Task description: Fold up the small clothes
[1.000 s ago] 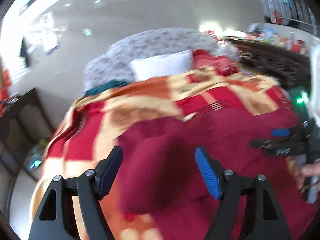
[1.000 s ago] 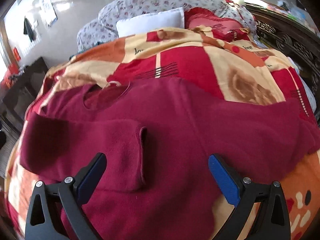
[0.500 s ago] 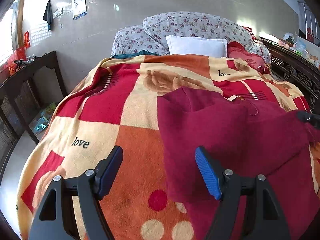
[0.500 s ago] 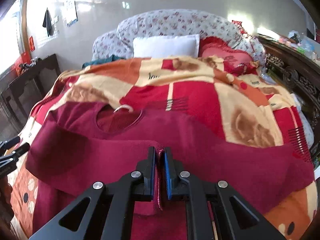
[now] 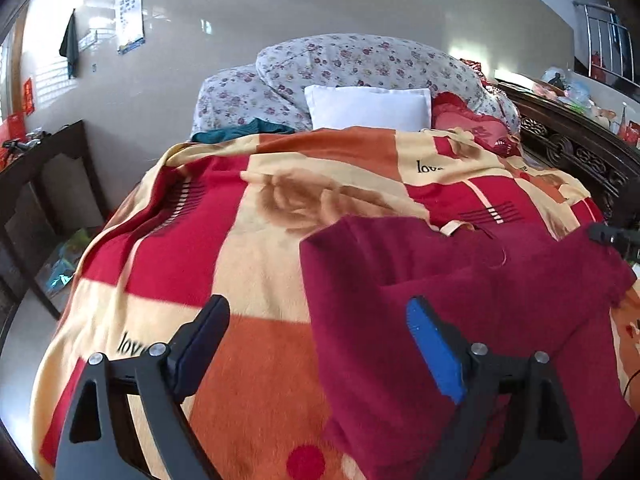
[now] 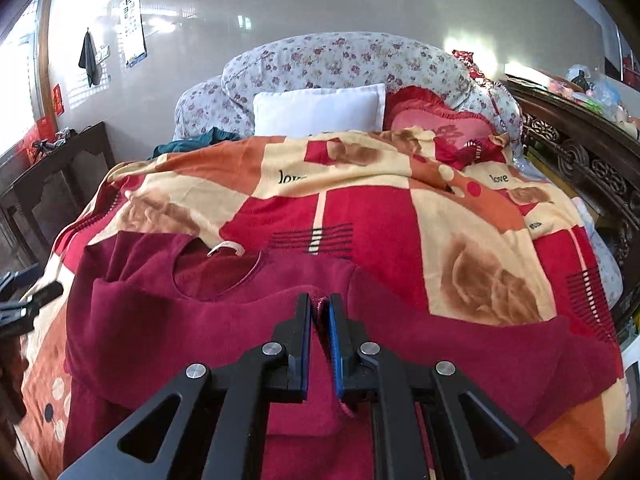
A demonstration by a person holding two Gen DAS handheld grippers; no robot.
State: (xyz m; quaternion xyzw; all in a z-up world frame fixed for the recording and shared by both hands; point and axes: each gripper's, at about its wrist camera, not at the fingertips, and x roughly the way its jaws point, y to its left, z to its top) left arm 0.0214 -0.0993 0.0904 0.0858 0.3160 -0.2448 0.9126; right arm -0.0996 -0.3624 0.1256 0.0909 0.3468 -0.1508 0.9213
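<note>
Bedroom with a glossy grey wall [image 5: 360,8] behind a bed. Blanket [image 5: 248,240], patterned in red, orange and cream squares, covers the bed and fills most of both views. Floral quilt [image 6: 340,60] is heaped at the head, with a white pillow [image 5: 368,108] leaning on it and a red cushion [image 6: 436,124] just beside the pillow. A teal cloth [image 5: 240,132] lies at the head on the left. Dark carved woodwork [image 6: 580,148] runs along the right side; a dark cabinet [image 5: 44,184] stands at the left.

Sweater [image 6: 168,320], maroon, lies spread on the near part of the blanket, neckline away from the cameras, with a sleeve folded across the chest.

Right gripper [image 6: 320,320]: closed on a pinch of the sweater's cloth, a ridge of fabric showing between the pads. Left gripper [image 5: 316,344]: fingers wide apart, nothing between them; it hangs over the sweater's left edge, the right blue pad [image 5: 436,356] above the maroon cloth, the other finger above bare blanket.

The right wrist view alone shows the round neckline [image 6: 216,276] and the clamped fabric. The left wrist view alone shows the sweater's left edge against the blanket, and the right gripper only as a dark tip at the frame's right border. The sweater's hem is cut off below both frames; objects on the right-hand woodwork are too small to identify.
</note>
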